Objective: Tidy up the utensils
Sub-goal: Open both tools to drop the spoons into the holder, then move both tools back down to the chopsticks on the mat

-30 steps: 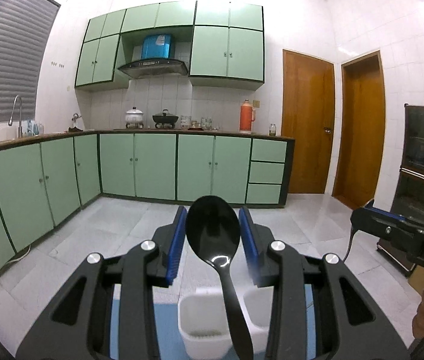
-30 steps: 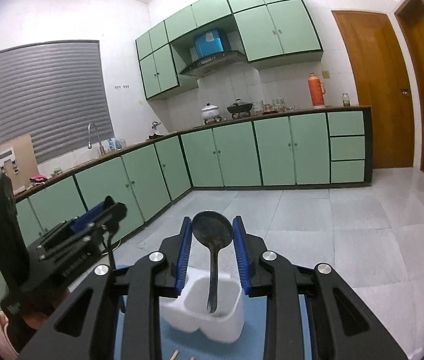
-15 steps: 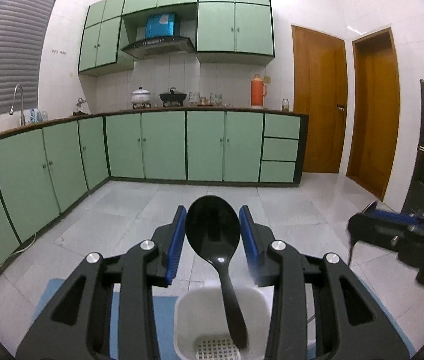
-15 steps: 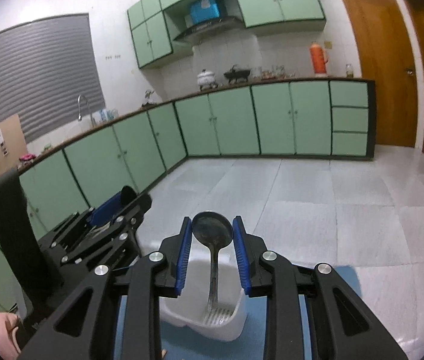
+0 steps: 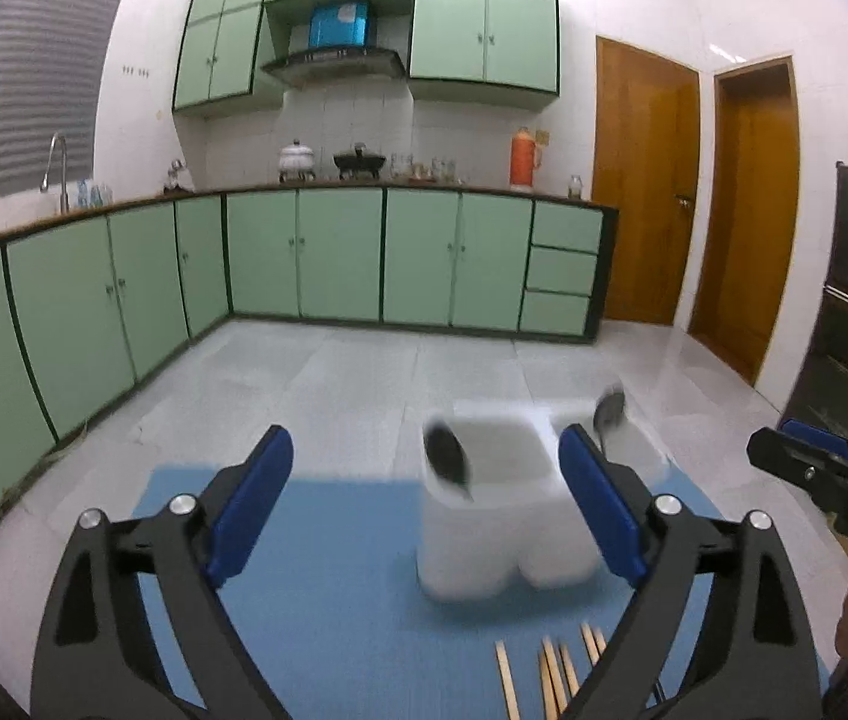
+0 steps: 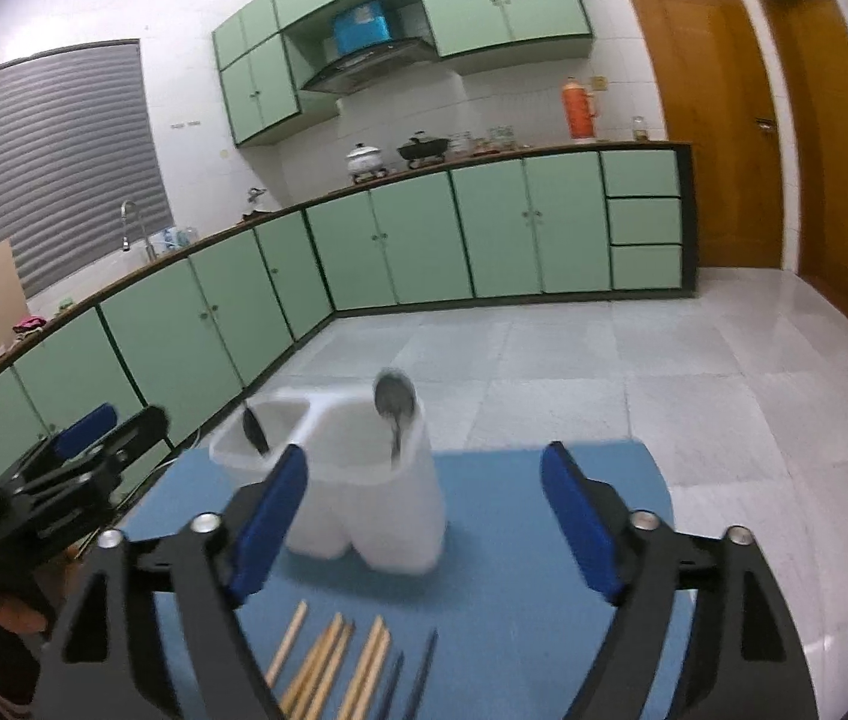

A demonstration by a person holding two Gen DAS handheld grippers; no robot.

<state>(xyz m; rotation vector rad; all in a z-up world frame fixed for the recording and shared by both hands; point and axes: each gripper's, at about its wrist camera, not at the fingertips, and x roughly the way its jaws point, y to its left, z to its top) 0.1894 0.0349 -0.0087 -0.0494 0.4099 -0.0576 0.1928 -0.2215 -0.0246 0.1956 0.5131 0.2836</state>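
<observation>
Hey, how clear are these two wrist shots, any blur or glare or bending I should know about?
Left wrist view: the white holder and black spoon are motion-smeared; the cabinets bow with the fisheye. Right wrist view: the holder and metal spoon are soft, the wooden chopsticks sharper; dark corners frame both.

White two-compartment holder point(image 6: 364, 516) on blue mat point(image 6: 514, 600), black spoon point(image 6: 255, 431) left compartment, metal spoon point(image 6: 395, 402) right, chopsticks point(image 6: 328, 666) lying near.
</observation>
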